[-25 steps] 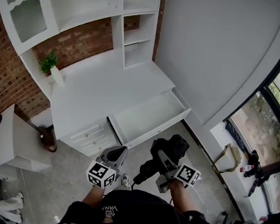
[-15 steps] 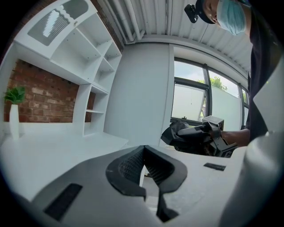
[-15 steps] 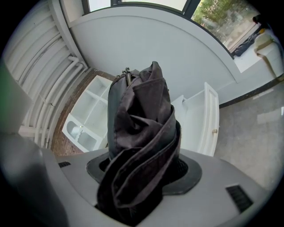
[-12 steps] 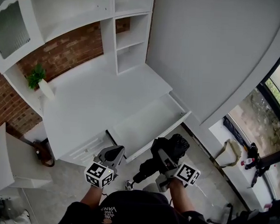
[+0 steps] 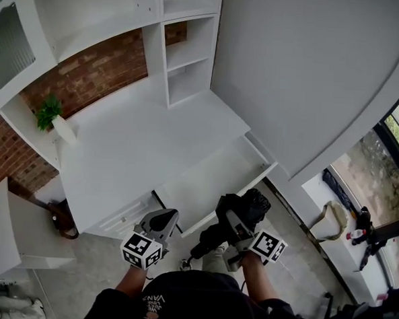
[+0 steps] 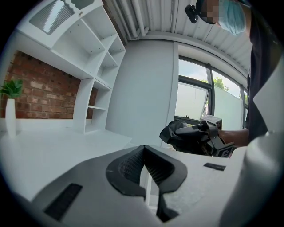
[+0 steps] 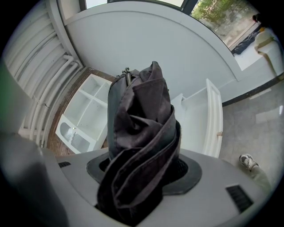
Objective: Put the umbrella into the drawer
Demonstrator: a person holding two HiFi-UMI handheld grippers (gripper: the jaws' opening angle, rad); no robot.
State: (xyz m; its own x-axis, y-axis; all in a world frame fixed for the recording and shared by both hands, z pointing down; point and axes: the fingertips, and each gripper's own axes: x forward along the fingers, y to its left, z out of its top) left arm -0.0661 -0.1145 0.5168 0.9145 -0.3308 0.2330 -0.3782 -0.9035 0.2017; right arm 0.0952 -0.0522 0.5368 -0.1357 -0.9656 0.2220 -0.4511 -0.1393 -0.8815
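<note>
My right fingers [image 7: 190,175] clench the folded black umbrella [image 7: 140,119], holding it just short of the open drawer [image 5: 212,178], ready to go in. My left fingers [image 6: 129,170], pressed together on nothing, hang beside the drawer front.

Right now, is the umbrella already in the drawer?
No, the umbrella sits clamped in the right gripper, short of the open drawer.

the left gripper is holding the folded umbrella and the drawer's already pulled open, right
Not quite. It is the right gripper that holds the folded umbrella, as the right gripper view shows. The left gripper is shut on nothing. The drawer is indeed pulled open.
</note>
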